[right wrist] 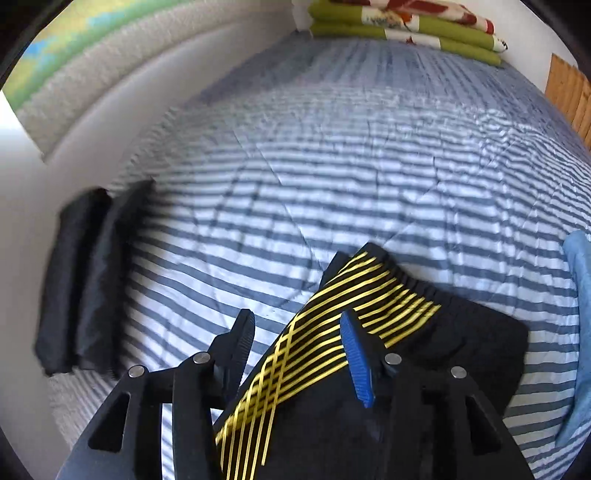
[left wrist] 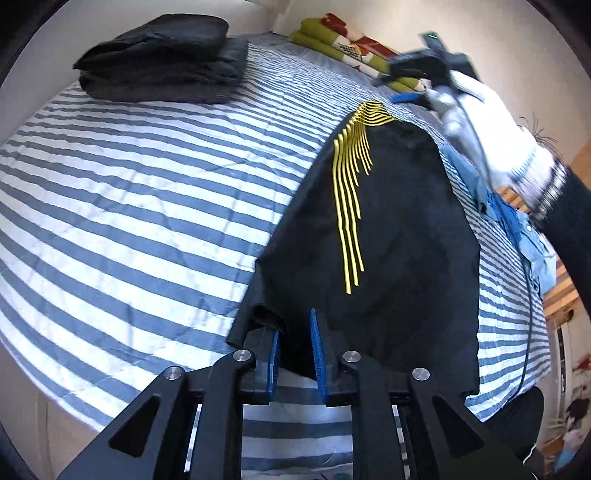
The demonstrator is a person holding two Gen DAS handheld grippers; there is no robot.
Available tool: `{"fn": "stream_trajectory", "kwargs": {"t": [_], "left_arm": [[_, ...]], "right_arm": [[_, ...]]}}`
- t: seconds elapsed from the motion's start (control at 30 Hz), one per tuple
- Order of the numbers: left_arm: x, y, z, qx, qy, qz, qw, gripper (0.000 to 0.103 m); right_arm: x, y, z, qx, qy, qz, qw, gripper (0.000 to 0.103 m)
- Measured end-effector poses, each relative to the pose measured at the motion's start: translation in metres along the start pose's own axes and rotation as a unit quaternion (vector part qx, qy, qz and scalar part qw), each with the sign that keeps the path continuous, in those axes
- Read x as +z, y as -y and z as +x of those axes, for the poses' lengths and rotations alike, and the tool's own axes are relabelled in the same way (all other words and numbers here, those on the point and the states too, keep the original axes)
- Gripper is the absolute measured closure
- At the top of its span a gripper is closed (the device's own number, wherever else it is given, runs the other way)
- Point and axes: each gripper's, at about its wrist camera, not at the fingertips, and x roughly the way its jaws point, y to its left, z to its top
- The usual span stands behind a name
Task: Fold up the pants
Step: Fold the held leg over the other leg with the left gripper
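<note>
Left hand-held gripper (left wrist: 297, 332) is seen low over the near end of the black pants (left wrist: 388, 229), its blue-padded jaws set a little apart with a fold of dark cloth apparently caught at the left pad, though a firm grip cannot be told from this angle. The pants are spread flat on the striped bed cover (left wrist: 147, 184), with yellow stripes fanning across their upper part. The right hand-held gripper (right wrist: 297, 332) is held above the striped waistband end, jaws wide apart and nothing between them. In the left wrist view it is carried by a white-gloved hand (left wrist: 491, 125) at the far end of the pants. A stack of folded dark garments (left wrist: 162, 59) is placed near the bed's far left corner, well apart from the pants. A folded green patterned blanket (right wrist: 402, 29) lies against the far wall. Blue denim clothing (left wrist: 517, 229) is bunched just beside the pants' right edge.
</note>
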Motion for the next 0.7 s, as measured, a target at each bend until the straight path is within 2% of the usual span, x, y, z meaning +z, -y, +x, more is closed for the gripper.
{"fn": "stream_trajectory", "kwargs": {"t": [0.13, 0.3, 0.33, 0.4, 0.57, 0.7], "left_arm": [[0.003, -0.002, -0.016, 0.016, 0.013, 0.004, 0.9998, 0.086], [0.032, 0.009, -0.030, 0.022, 0.030, 0.045, 0.9983, 0.084], [0.043, 0.018, -0.027, 0.019, 0.031, 0.067, 0.9971, 0.084], [0.063, 0.033, -0.015, 0.018, 0.028, 0.095, 0.9949, 0.084], [0.118, 0.049, 0.031, 0.014, -0.008, 0.123, 0.9922, 0.084], [0.148, 0.067, 0.080, 0.062, -0.030, 0.164, 0.9841, 0.084]], "right_arm": [[-0.034, 0.021, -0.038, 0.006, 0.007, -0.004, 1.000, 0.059], [-0.120, 0.075, -0.085, 0.014, 0.018, 0.025, 0.999, 0.059], [-0.139, 0.087, -0.091, 0.014, 0.015, 0.036, 0.999, 0.059], [-0.178, 0.109, -0.098, 0.012, 0.006, 0.063, 0.998, 0.059], [-0.232, 0.137, -0.098, 0.041, -0.010, 0.114, 0.993, 0.059], [-0.250, 0.140, -0.090, 0.077, -0.016, 0.137, 0.988, 0.059]]}}
